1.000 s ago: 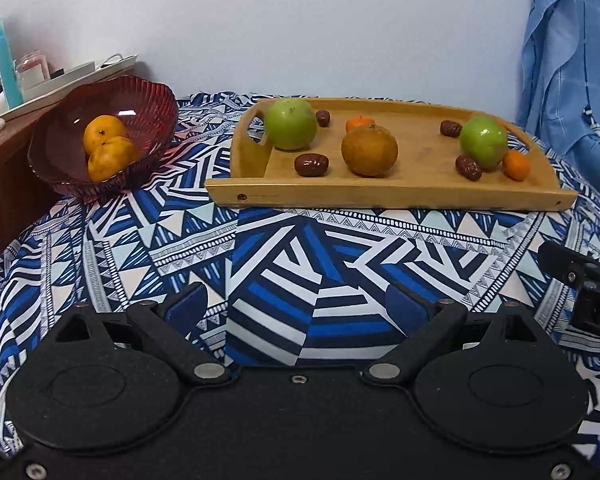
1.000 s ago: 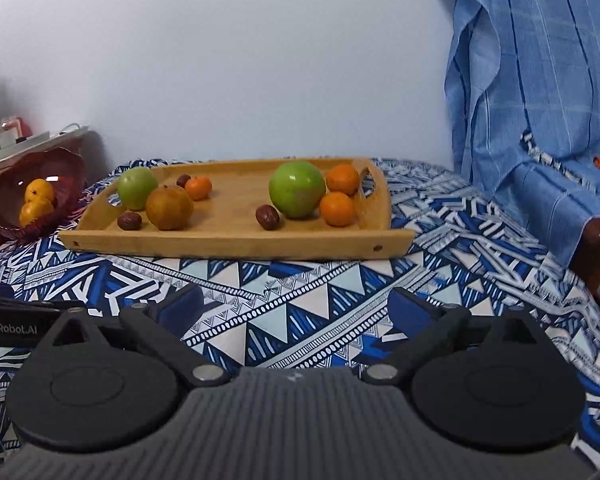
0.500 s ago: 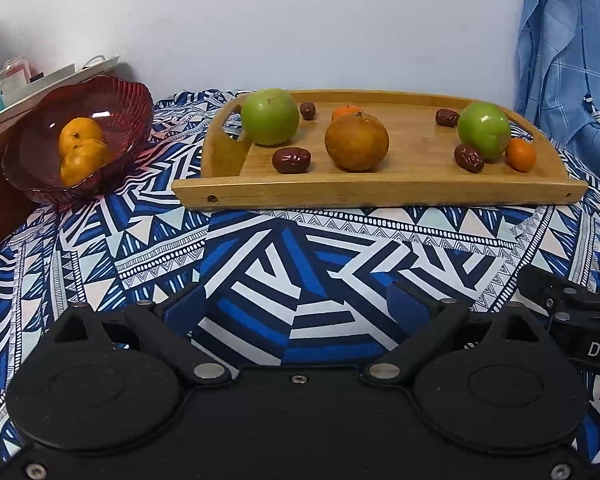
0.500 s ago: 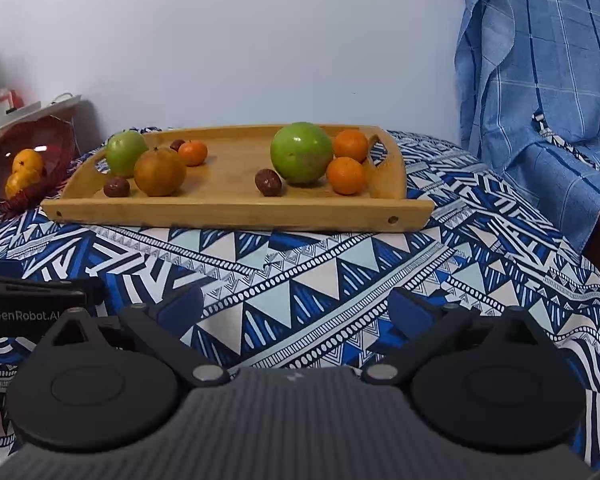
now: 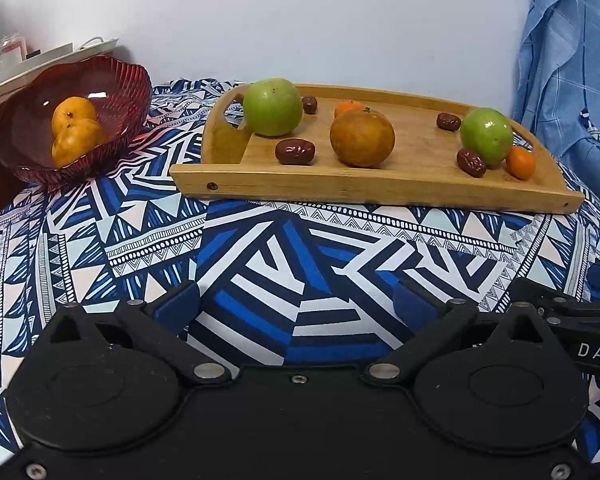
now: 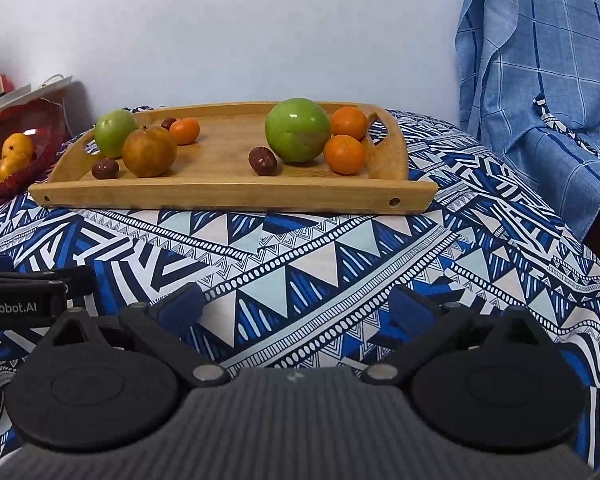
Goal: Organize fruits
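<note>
Left wrist view: left gripper [image 5: 296,306] spread wide and empty above the patterned cloth [image 5: 148,236], well short of the wooden tray [image 5: 380,190]. Right wrist view: right gripper [image 6: 296,306] likewise spread, pinching nothing, low over the same cloth and short of the tray's long front edge.

On the tray: two green apples [image 5: 273,107] [image 5: 486,136], a big brownish orange [image 5: 362,137], small tangerines [image 6: 344,154] and several wrinkled dates [image 5: 295,151], loosely scattered. Beside the tray's left end, near but apart, a red ribbed glass bowl [image 5: 116,80] with two oranges [image 5: 74,111] already inside. Sorting barely begun, by the look of it.

Likely trouble from here: round, smooth-skinned fruit rolling off flat pads if pinched off-centre; a nudged apple knocking the dates and tangerines touching or just beside it; a clipped front lip shifting the tray on soft, slightly rumpled fabric. Dates small and low, hard to pinch without scraping the wood. Bowl thin-walled and scalloped, probably brittle under a dropped orange or a bumped rim.

Tray pale bamboo, shallow, with cut-out handles at both ends. Cloth matte, blue and white zigzags.
</note>
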The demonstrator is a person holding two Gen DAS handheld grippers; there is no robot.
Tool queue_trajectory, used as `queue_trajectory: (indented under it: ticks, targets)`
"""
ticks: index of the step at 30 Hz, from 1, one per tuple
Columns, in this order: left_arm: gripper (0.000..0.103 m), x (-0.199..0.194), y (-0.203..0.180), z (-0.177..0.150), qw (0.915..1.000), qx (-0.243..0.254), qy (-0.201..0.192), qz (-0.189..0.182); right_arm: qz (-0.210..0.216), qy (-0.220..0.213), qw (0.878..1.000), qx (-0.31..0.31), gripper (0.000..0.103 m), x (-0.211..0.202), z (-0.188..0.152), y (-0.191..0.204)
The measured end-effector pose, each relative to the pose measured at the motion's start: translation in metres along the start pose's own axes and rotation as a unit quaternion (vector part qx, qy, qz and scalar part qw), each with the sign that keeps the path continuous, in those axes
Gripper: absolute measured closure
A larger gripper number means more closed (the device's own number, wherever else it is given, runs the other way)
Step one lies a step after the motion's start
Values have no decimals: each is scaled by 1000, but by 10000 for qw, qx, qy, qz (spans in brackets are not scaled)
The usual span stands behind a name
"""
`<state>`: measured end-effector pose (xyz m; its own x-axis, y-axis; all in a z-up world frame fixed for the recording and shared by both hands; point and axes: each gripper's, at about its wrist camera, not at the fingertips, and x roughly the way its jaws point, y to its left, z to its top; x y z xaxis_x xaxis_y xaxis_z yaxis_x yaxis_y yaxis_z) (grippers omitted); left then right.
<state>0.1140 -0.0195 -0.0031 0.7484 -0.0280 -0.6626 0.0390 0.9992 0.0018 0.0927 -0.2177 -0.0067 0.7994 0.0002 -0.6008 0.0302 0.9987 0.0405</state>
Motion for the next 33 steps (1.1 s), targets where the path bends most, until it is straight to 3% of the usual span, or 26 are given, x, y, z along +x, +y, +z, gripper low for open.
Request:
queue_trajectory:
  ticks: [33]
  targets:
    - [0, 1, 1, 1, 10000, -5, -7, -18, 1, 14, 10000, -17, 0, 1, 0, 0]
